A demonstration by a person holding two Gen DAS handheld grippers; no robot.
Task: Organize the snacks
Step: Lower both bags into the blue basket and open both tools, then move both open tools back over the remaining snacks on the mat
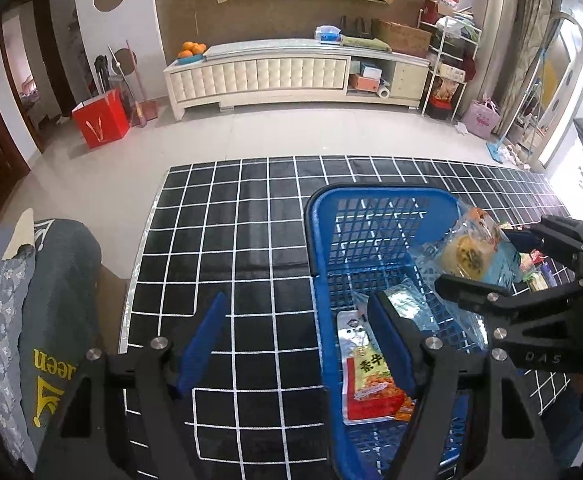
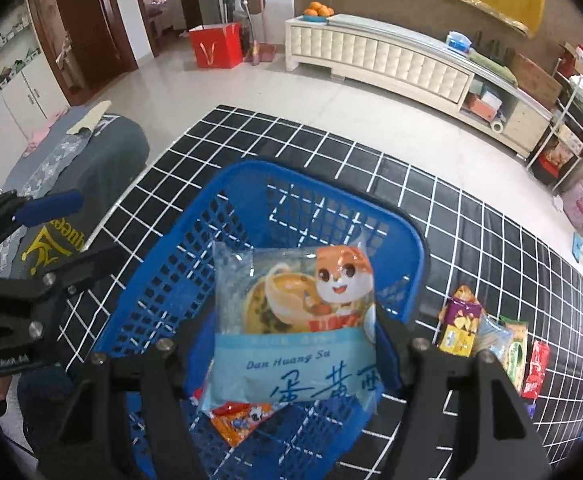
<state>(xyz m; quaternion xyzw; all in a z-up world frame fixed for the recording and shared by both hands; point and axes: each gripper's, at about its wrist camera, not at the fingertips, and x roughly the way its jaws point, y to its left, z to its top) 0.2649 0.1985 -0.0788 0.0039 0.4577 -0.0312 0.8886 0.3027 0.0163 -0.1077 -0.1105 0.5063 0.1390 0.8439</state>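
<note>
Black cloth with white squares (image 1: 251, 240) covers the table, and a long white cabinet (image 1: 259, 72) stands by the far wall. On the left, a grey cloth with yellow letters (image 1: 55, 320) hangs beside the table. Next comes the left gripper (image 1: 295, 344). Its blue pads are wide apart and hold nothing, and one pad sits over the near rim of the blue basket (image 1: 379, 196). A red and yellow snack pack (image 1: 371, 384) already lies inside the basket. Over the basket, the right gripper (image 2: 291, 356) is closed on a light blue pastry bag (image 2: 295, 320) and holds it up in the air. Farther right, more snack packs (image 2: 495, 344) wait in a row on the cloth.

The bag is shiny and puffy, so it could slip out early. It hangs near the right side of the basket, so a drop there might hit the rim and land outside. The two tools are close, so they could bump.
</note>
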